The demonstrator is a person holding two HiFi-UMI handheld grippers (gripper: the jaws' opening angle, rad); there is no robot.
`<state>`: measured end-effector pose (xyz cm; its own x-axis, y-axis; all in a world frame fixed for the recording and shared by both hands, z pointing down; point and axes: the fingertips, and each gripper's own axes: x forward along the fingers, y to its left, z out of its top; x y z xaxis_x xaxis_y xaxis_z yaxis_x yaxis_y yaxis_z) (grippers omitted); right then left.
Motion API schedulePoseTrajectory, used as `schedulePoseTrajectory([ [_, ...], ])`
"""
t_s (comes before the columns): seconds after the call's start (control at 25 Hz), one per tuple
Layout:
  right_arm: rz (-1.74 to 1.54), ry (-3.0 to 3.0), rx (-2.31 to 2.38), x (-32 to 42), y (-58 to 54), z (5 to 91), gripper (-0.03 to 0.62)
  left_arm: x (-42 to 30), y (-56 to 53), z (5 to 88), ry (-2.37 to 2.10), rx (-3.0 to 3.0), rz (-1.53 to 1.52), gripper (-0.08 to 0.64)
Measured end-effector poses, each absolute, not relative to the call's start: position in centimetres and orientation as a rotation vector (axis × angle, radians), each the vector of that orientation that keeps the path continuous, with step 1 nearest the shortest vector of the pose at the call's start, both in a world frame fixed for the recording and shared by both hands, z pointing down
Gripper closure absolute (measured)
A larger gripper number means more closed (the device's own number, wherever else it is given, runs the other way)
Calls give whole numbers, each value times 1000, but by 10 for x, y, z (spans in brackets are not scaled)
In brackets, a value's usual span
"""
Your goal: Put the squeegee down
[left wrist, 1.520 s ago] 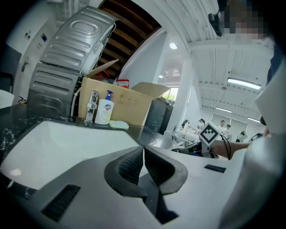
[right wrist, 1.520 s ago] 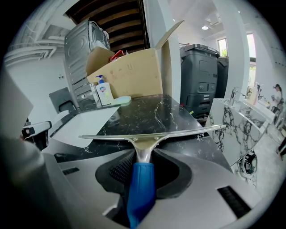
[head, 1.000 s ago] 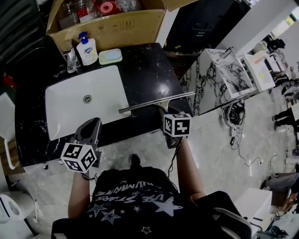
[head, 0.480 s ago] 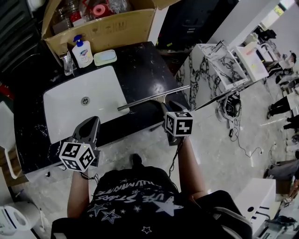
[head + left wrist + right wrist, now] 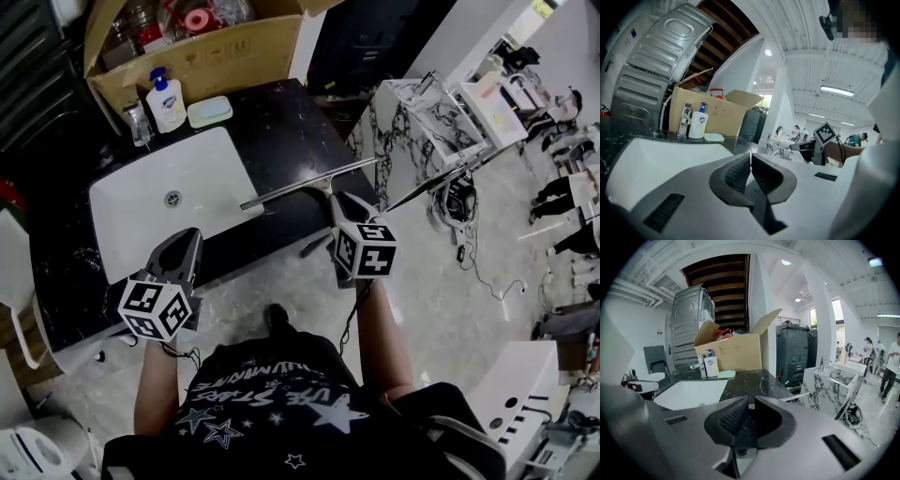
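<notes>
A black marbled counter [image 5: 291, 122] fills the upper left of the head view, with a white rectangular sink [image 5: 211, 173] sunk into its left half. A large open cardboard box [image 5: 225, 56] stands at the counter's far edge. A white veined-marble unit [image 5: 412, 122] stands just to the counter's right, on a pale marble floor [image 5: 441, 300]. The person stands at the counter's near edge with both forearms stretched forward. The left gripper [image 5: 184, 246] hangs over the front rim of the sink. In its own view its ribbed pads [image 5: 736, 173] are pressed together with nothing between them. The right gripper [image 5: 336, 204] is at the counter's front right corner. Its jaws are drawn narrow onto the dark handle of the squeegee [image 5: 300, 186]. The squeegee's long metal blade runs slantwise over the counter, from just beside the sink's right rim towards the counter's right edge. Whether the blade touches the stone or sits just above it cannot be told. In the right gripper view a short length of that blade [image 5: 794, 398] shows beyond the right jaw. At the back of the counter, in front of the box, stand a chrome faucet [image 5: 138, 122], a white pump soap bottle [image 5: 167, 105] with a blue top, and a pale green soap dish [image 5: 210, 112], side by side.
</notes>
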<state>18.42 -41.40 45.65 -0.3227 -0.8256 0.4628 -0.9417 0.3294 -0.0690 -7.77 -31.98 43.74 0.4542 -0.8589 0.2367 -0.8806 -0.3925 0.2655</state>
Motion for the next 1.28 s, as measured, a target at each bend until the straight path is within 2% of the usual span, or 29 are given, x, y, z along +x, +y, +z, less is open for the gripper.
schedulePoseTrajectory([
  [0.56,367,-2344,1594,130,-346,420,535,-106,-274,420,-1409,2429,70,532],
  [1.28,379,-2314,1610,69,-234,423,537,-148,-193,419,-1287,2496,75,532],
])
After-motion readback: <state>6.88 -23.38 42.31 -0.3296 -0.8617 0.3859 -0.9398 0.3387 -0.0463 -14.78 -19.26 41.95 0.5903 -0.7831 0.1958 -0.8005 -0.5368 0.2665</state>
